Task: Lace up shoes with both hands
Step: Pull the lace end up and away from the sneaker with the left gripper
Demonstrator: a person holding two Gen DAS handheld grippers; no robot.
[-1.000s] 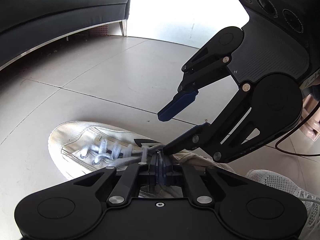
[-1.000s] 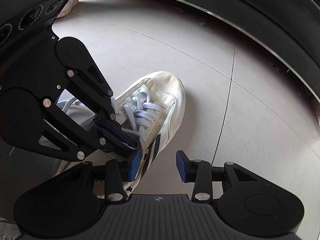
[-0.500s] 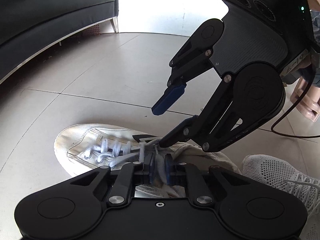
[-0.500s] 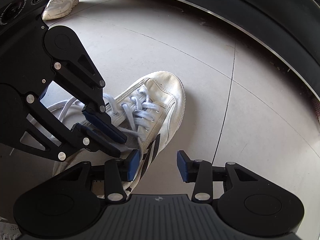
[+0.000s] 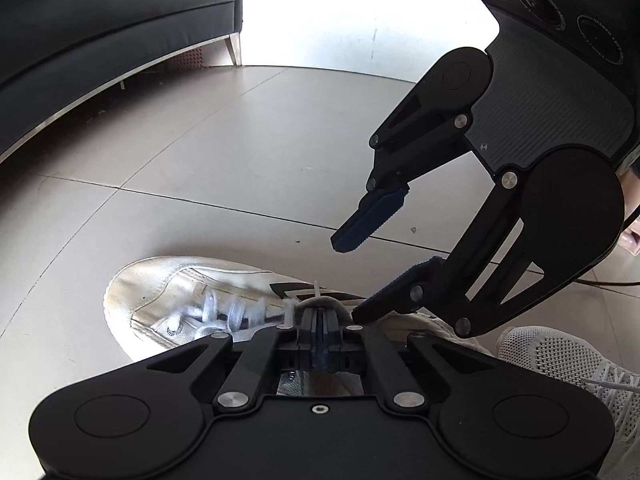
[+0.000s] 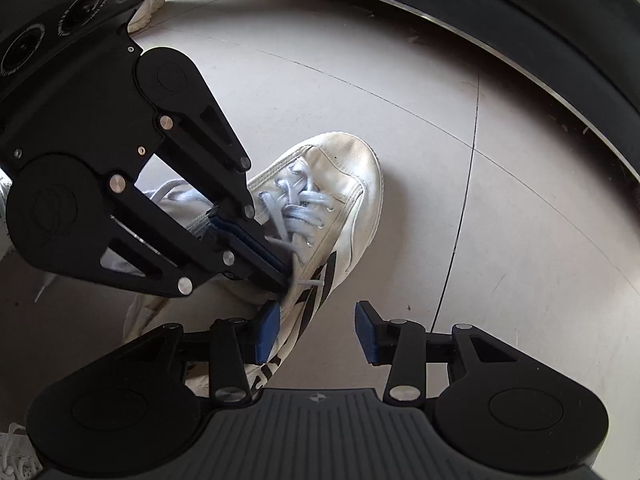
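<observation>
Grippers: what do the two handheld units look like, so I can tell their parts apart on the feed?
Both the left gripper and right gripper are matte black linkage frames with silver rivets, round black hubs, ribbed grey bodies and blue ridged pads. A dark cable trails behind the right one.

Home living room, dark sofa (image 5: 100, 28) on metal legs, pale tiled floor (image 5: 240, 152)

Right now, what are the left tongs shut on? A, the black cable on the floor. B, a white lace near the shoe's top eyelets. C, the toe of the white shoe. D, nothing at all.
B: the left tongs are shut on the lace of the shoe.
</observation>
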